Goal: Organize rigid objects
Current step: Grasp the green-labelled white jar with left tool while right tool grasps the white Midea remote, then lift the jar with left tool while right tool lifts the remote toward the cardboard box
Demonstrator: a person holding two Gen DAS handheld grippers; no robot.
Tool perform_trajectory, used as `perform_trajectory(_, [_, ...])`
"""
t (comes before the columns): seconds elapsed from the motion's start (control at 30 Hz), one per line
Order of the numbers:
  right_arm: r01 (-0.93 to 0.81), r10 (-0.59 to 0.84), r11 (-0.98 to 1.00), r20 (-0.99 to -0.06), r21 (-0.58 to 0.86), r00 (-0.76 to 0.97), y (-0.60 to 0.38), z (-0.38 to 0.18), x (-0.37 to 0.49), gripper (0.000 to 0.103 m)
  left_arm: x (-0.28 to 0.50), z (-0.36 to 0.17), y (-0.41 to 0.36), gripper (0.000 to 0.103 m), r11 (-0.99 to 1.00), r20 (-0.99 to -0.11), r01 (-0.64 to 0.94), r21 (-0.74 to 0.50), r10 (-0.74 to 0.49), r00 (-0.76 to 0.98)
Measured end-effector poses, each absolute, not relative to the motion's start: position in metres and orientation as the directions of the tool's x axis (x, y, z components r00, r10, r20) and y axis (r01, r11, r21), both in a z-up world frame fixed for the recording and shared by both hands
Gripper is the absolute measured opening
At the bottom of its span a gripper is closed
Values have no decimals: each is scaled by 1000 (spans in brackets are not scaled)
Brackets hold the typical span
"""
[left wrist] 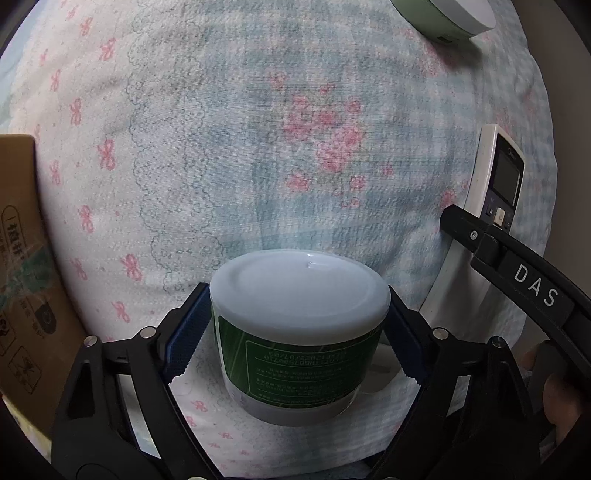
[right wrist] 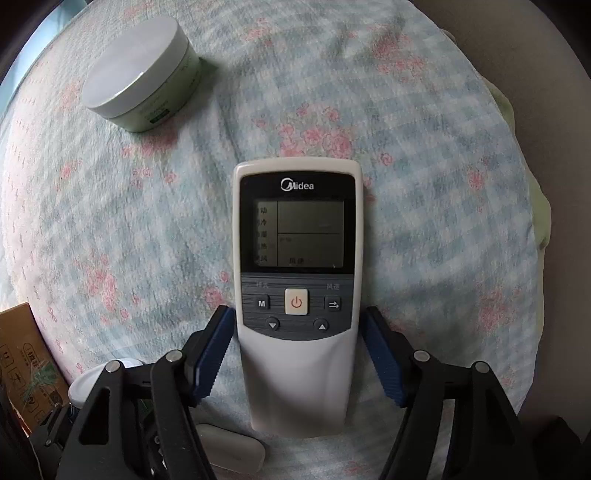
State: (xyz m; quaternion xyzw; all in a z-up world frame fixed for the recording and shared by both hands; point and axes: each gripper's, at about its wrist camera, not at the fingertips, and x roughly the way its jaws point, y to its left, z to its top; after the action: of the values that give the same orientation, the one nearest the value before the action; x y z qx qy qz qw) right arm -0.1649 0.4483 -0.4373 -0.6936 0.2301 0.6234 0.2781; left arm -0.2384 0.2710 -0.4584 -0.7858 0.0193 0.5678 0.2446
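Note:
A white-lidded jar with a dark green label (left wrist: 295, 354) stands on the flowered bedspread (left wrist: 221, 147). My left gripper (left wrist: 297, 291) is shut on it, the blue pads (left wrist: 188, 325) pressing the lid's rim from both sides. A white Midea remote (right wrist: 295, 229) lies flat, screen up. My right gripper (right wrist: 297, 317) is shut on its lower half, at the button row. In the left wrist view the same remote (left wrist: 498, 181) shows at the right edge, behind a black gripper arm marked DAS (left wrist: 532, 284).
A second, pale green jar with a white lid (right wrist: 140, 74) sits at the far left of the remote, seen also as a jar edge (left wrist: 447, 18). A cardboard box (left wrist: 22, 258) stands at the left edge. A small white object (right wrist: 232, 450) lies under the right gripper.

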Motion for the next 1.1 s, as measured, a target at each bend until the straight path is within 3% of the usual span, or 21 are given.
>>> perform_trajectory(0.13, [-657, 32, -747, -992, -102, 118, 448, -437, -164, 63, -240, -454, 273, 68, -871, -905, -325, -370, 257, 340])
perform_trajectory(0.33, [-649, 38, -754, -993, -100, 108, 449, -432, -160, 54, -241, -448, 275, 68, -865, -900, -328, -380, 265, 345])
perform_trajectory(0.77, [-653, 20, -757, -1000, -30, 22, 459, -400, -148, 53, -254, -400, 269, 68, -858, -911, -326, -396, 323, 258])
perform_trajectory(1.1, [-628, 14, -777, -996, 44, -87, 445, -341, -136, 53, -258, -327, 232, 68, -854, -907, -304, -422, 396, 144])
